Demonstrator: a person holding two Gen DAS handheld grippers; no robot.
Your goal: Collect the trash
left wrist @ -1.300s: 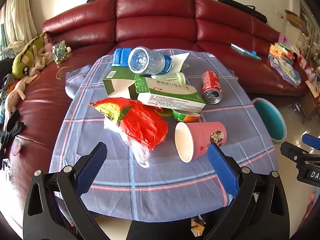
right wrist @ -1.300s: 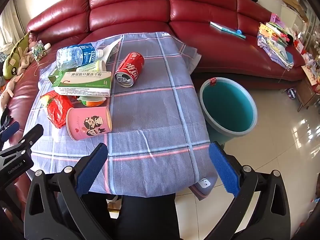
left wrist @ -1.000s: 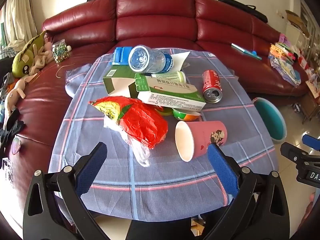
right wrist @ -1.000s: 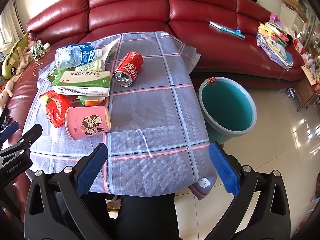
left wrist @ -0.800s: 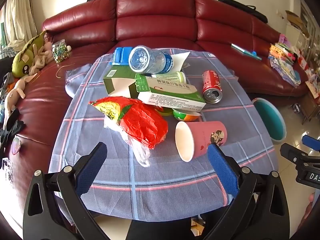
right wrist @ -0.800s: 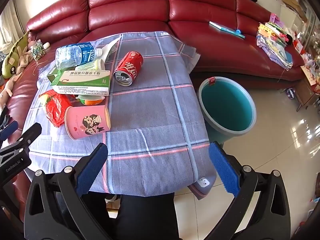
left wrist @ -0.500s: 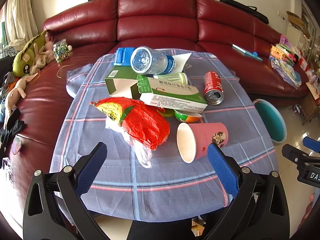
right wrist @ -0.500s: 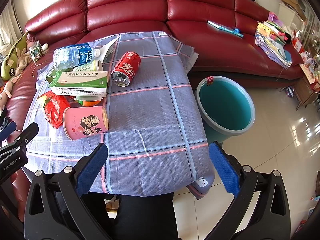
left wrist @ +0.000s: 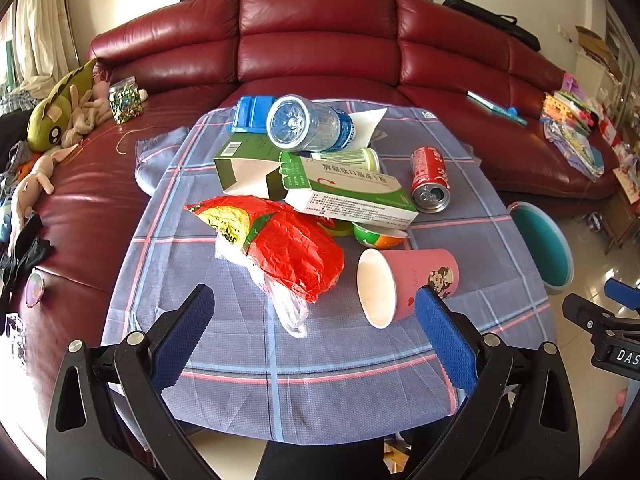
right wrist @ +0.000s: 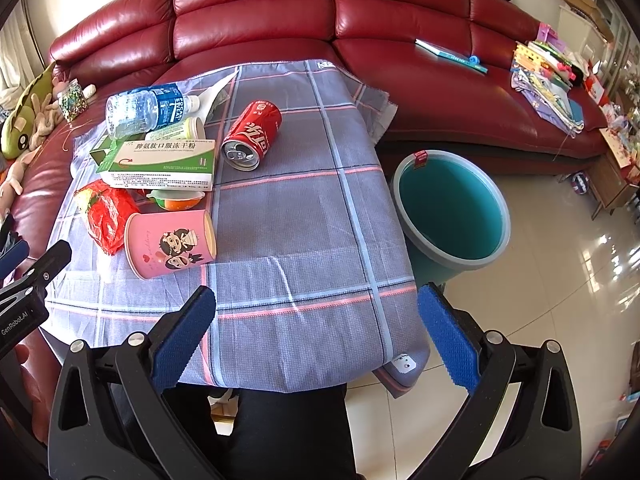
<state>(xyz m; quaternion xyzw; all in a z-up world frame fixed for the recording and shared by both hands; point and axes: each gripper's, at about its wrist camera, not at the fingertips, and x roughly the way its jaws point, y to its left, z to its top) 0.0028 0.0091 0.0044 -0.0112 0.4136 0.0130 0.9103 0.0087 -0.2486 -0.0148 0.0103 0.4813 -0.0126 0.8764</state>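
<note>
Trash lies on a table under a grey-blue checked cloth [left wrist: 320, 376]. A pink paper cup [left wrist: 404, 284] [right wrist: 170, 244] lies on its side nearest me. Beside it are a red crumpled snack bag [left wrist: 292, 244] [right wrist: 106, 216], a green-and-white box [left wrist: 352, 194] [right wrist: 160, 164], a small orange-green bowl [left wrist: 378, 236], a red soda can [left wrist: 430, 180] [right wrist: 252, 136] and a clear water bottle [left wrist: 308, 124] [right wrist: 148, 110]. A teal bin [right wrist: 452, 208] [left wrist: 544, 248] stands on the floor right of the table. My left gripper [left wrist: 316, 332] and right gripper [right wrist: 316, 334] are both open and empty above the near table edge.
A dark red leather sofa [left wrist: 320, 40] wraps behind and left of the table, with soft toys [left wrist: 52, 120] on its left seat and books and papers [right wrist: 548, 76] on its right seat. Shiny tiled floor [right wrist: 560, 280] lies to the right.
Both views have shifted slightly; the table items sit a little lower and nearer in frame. Both grippers have stayed open and empty. No object has moved.
</note>
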